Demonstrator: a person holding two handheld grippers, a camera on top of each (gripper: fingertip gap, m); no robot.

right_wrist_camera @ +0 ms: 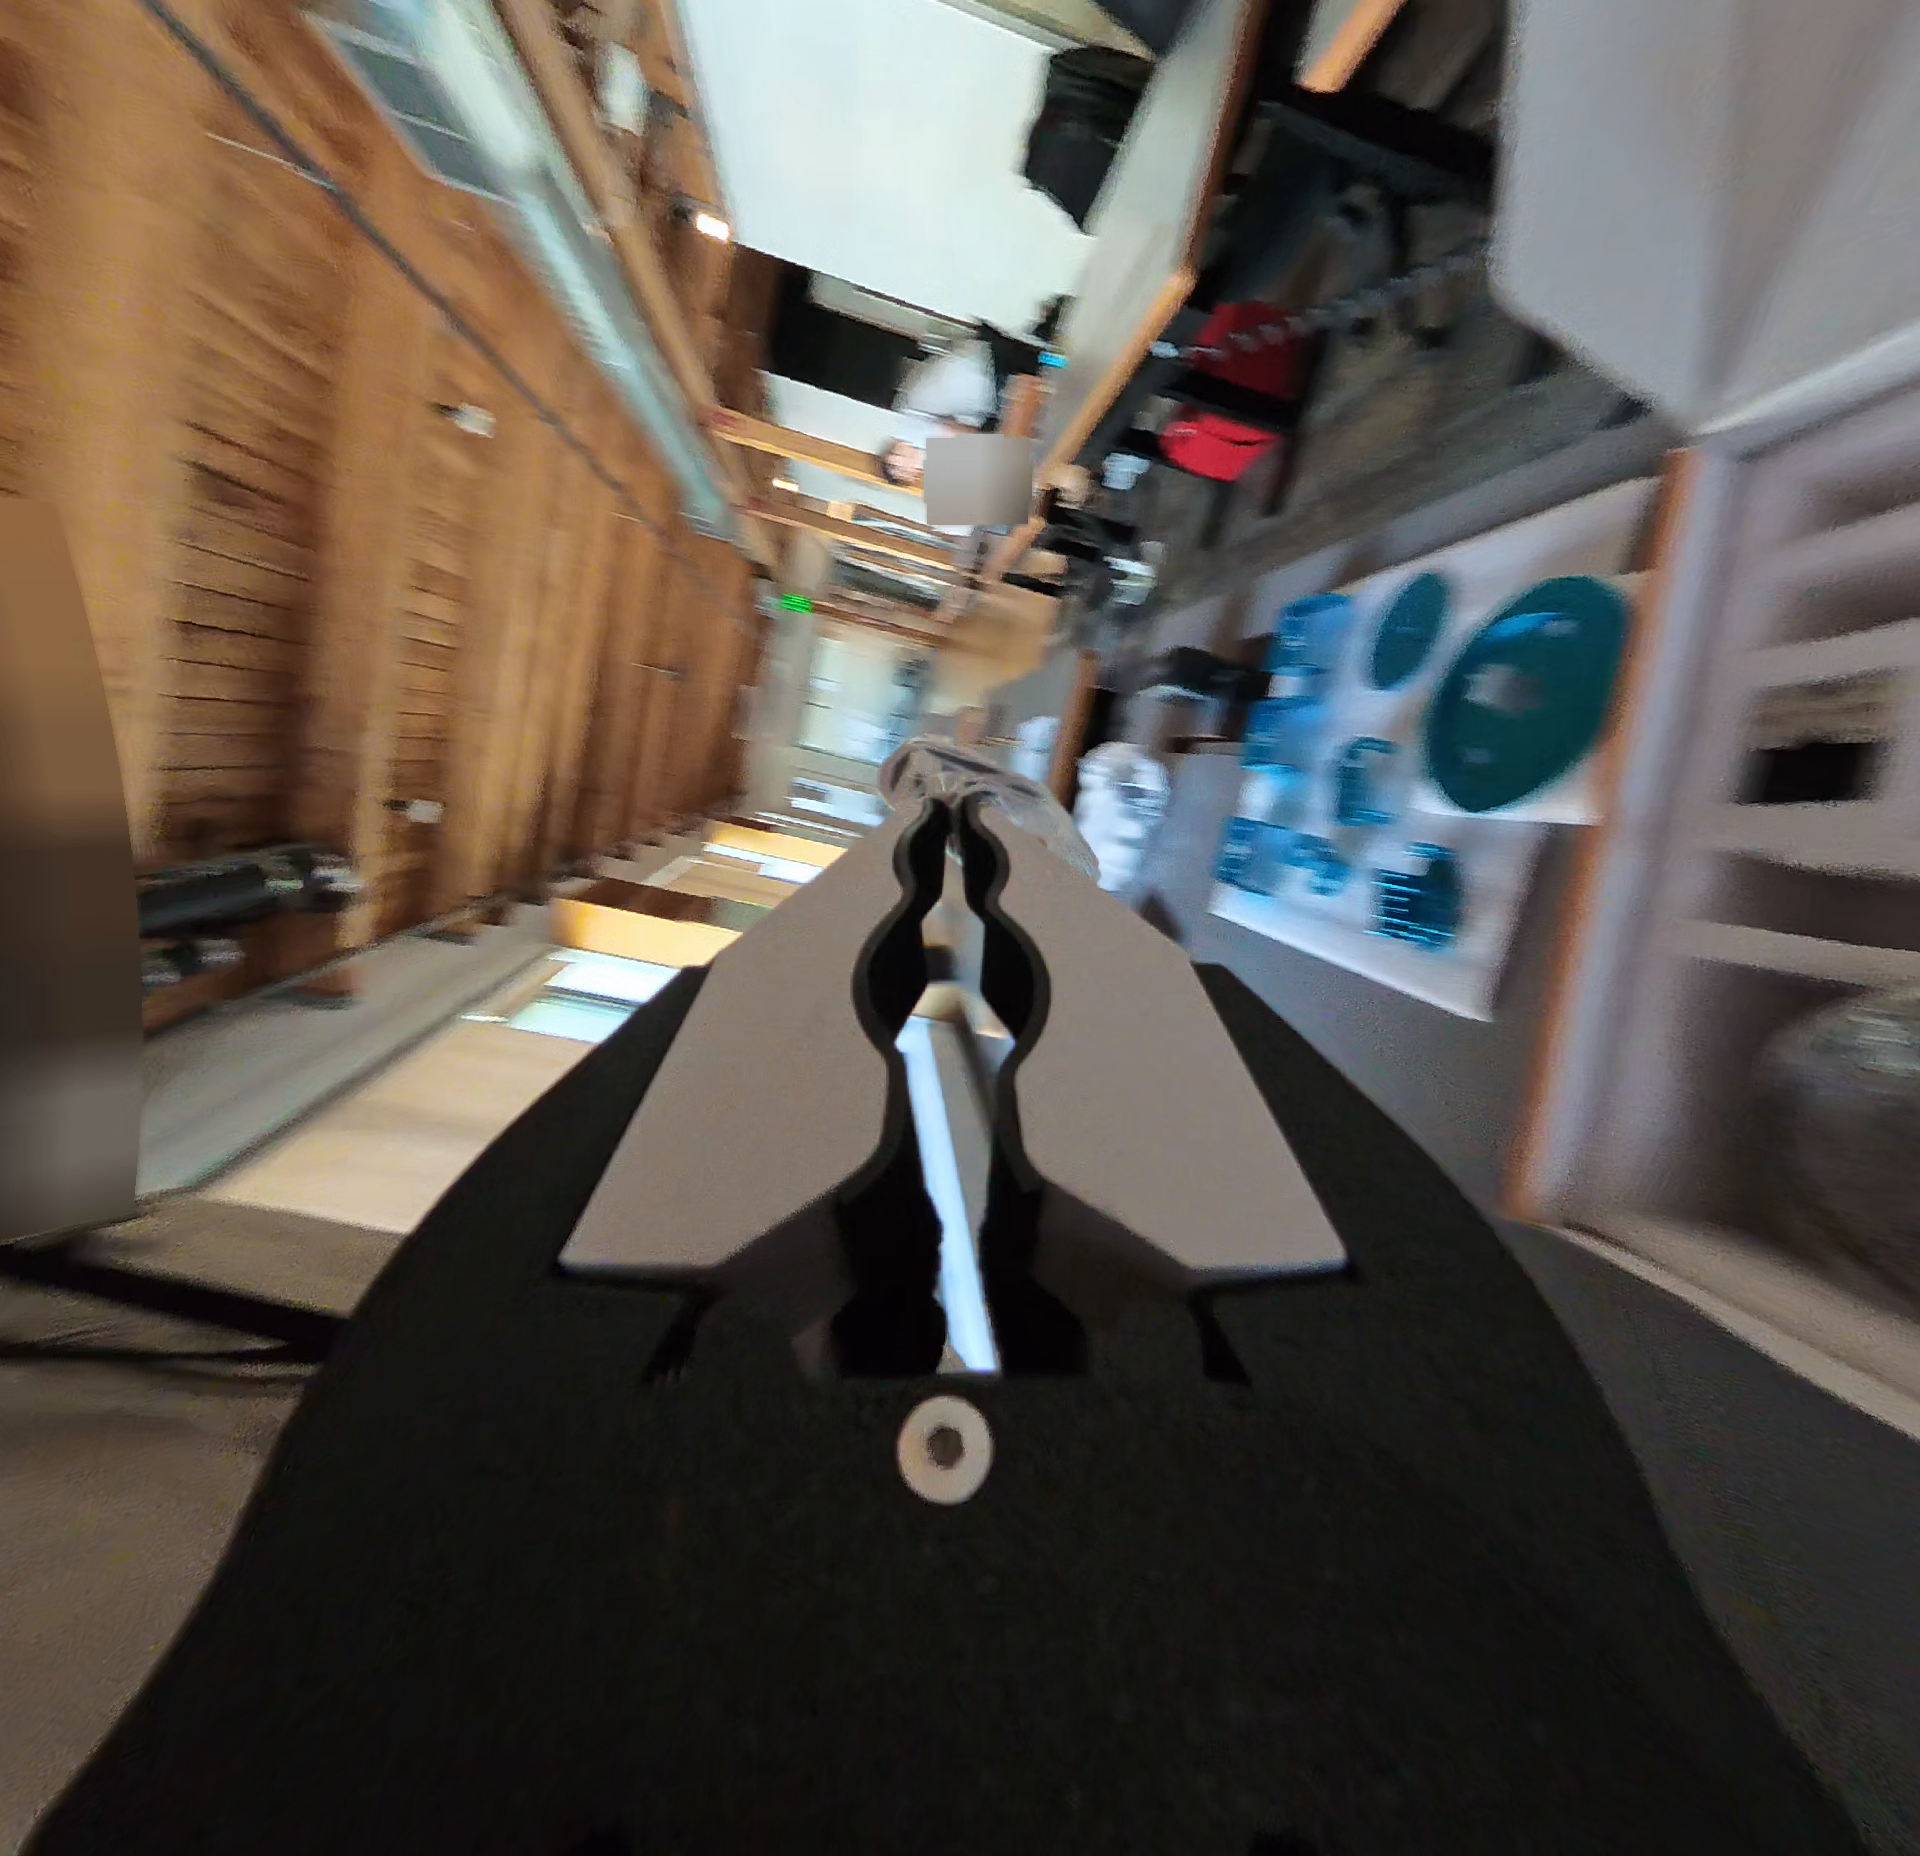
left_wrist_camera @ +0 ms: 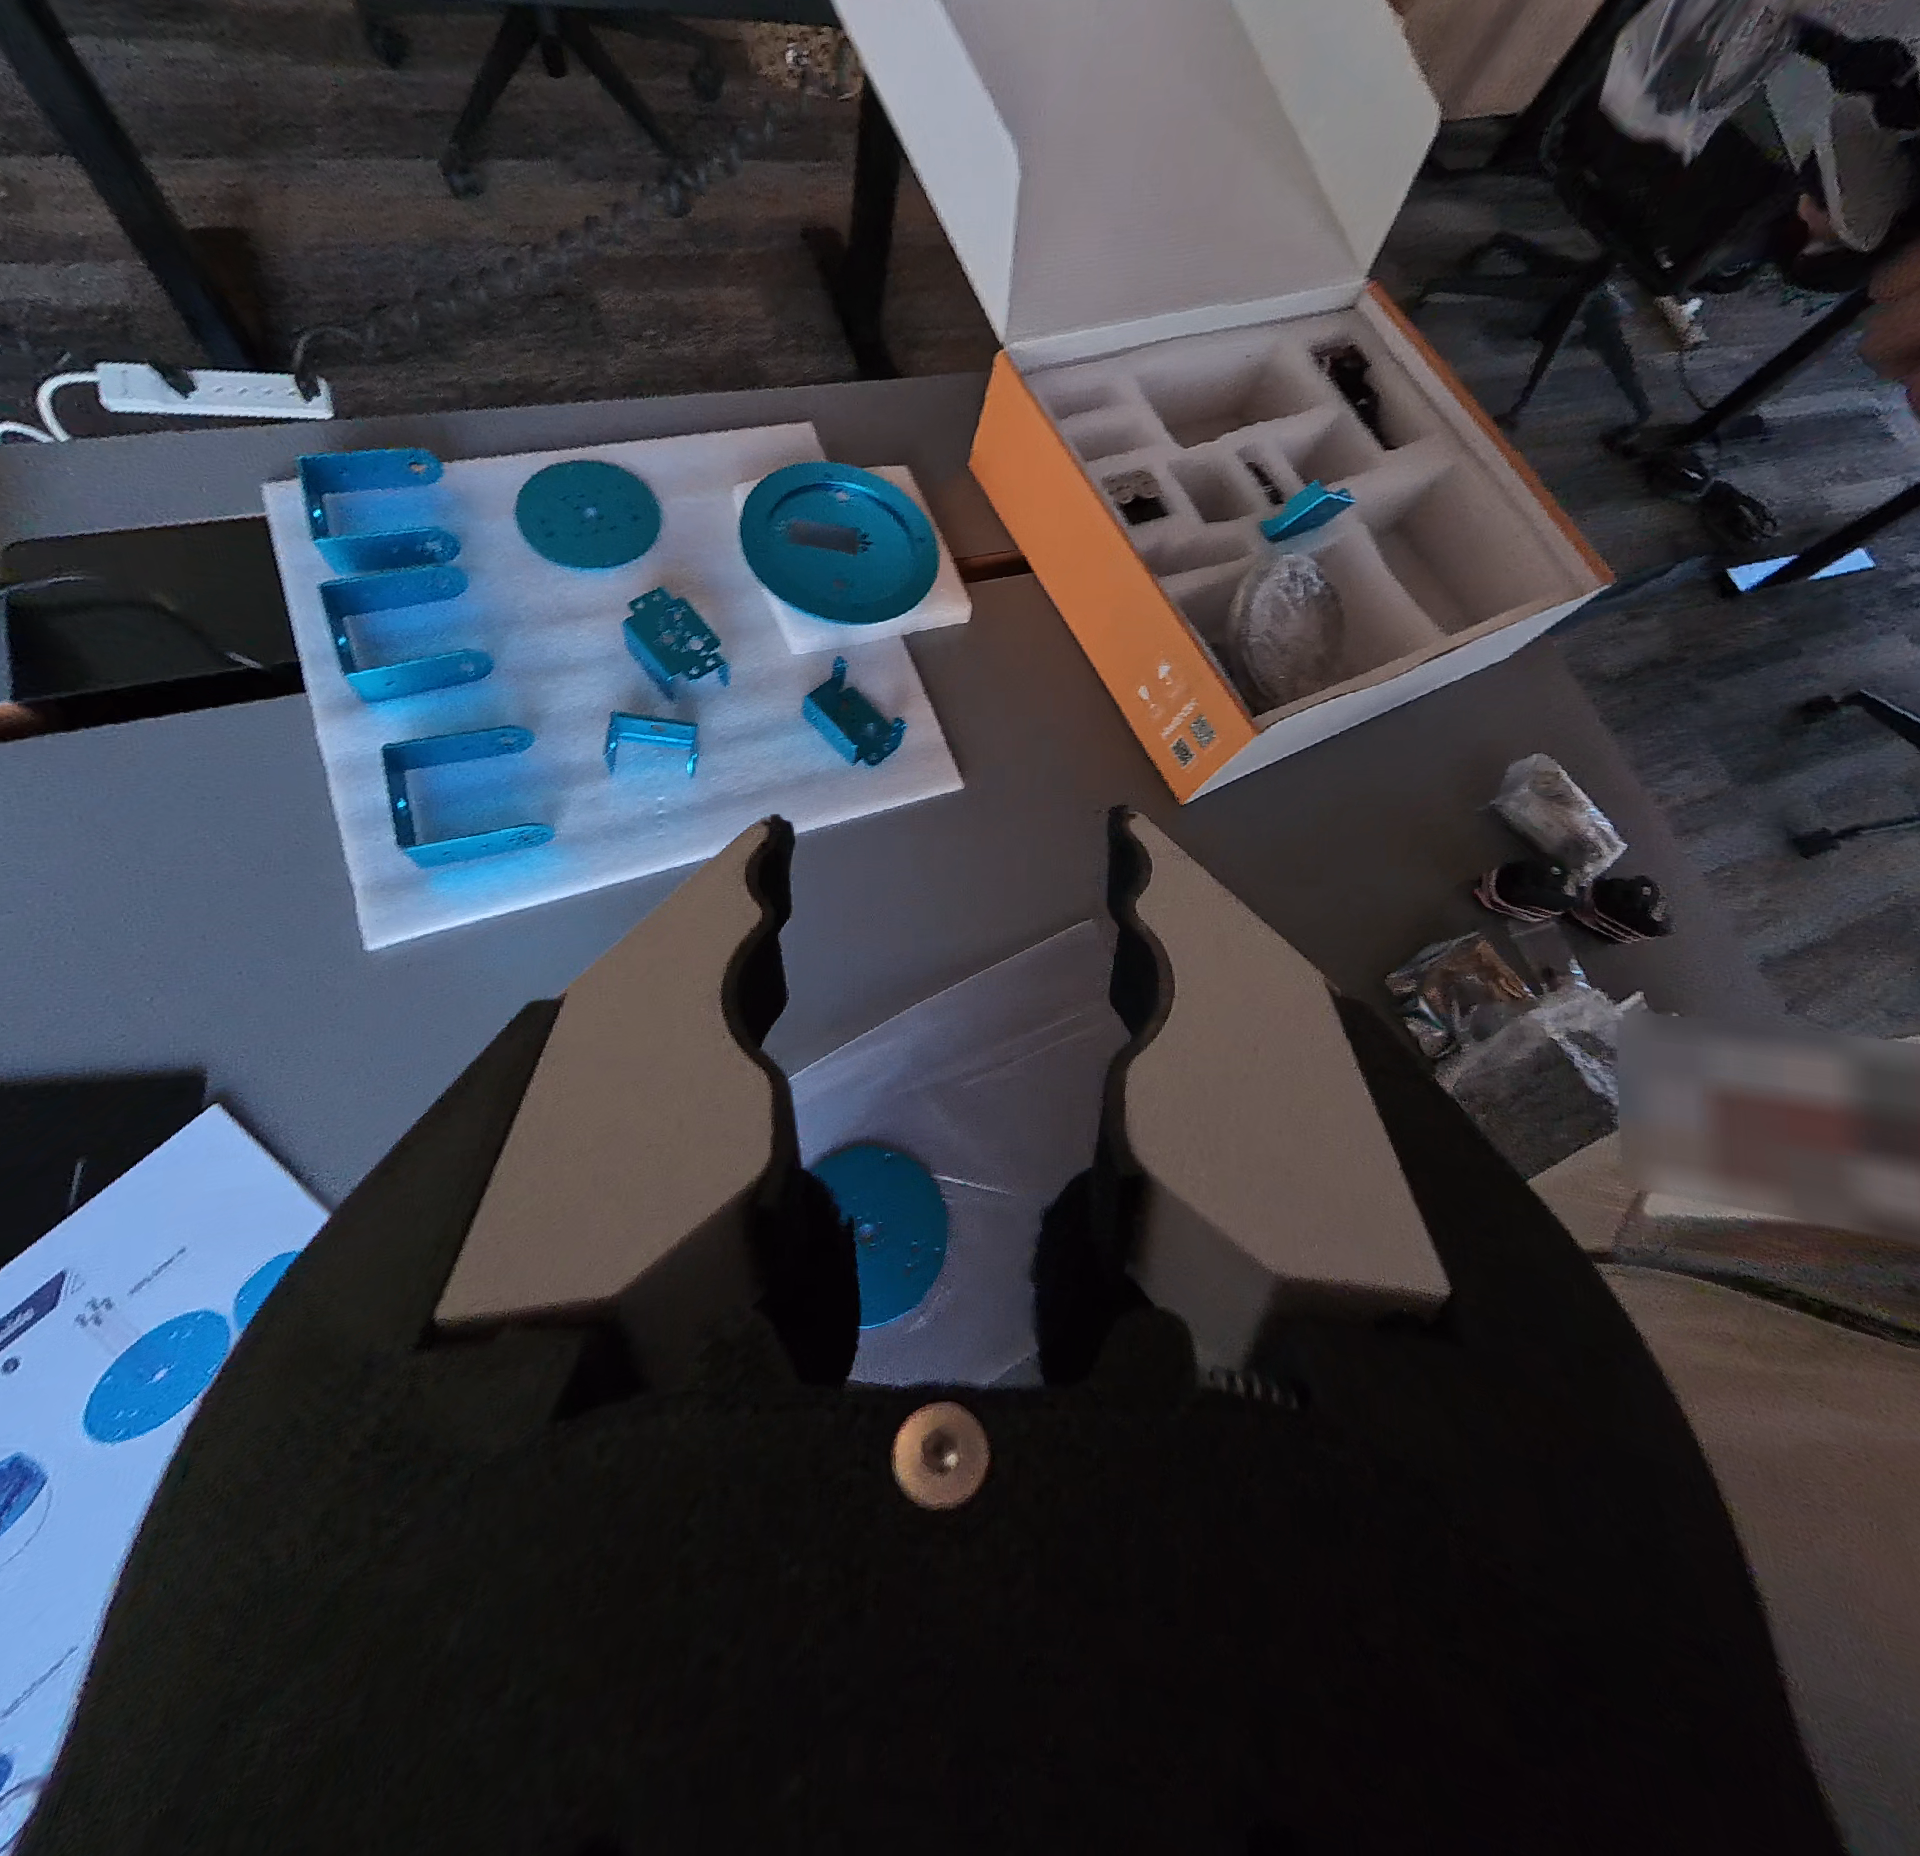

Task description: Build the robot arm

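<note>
Below my left gripper [left_wrist_camera: 943,819], jaws spread and empty, a blue disc [left_wrist_camera: 883,1233] lies on clear plastic, blue brackets [left_wrist_camera: 395,601] ranged on white foam [left_wrist_camera: 644,902] beyond. Through the blurred right view, my right gripper [right_wrist_camera: 948,807] pinches what looks like a clear plastic bag [right_wrist_camera: 1013,804].

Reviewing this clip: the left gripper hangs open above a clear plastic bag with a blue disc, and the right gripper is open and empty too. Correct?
Not quite. The left gripper does hang open above the clear plastic bag with the blue disc, but the right gripper is shut on crumpled clear plastic, as the right wrist view shows.
</note>
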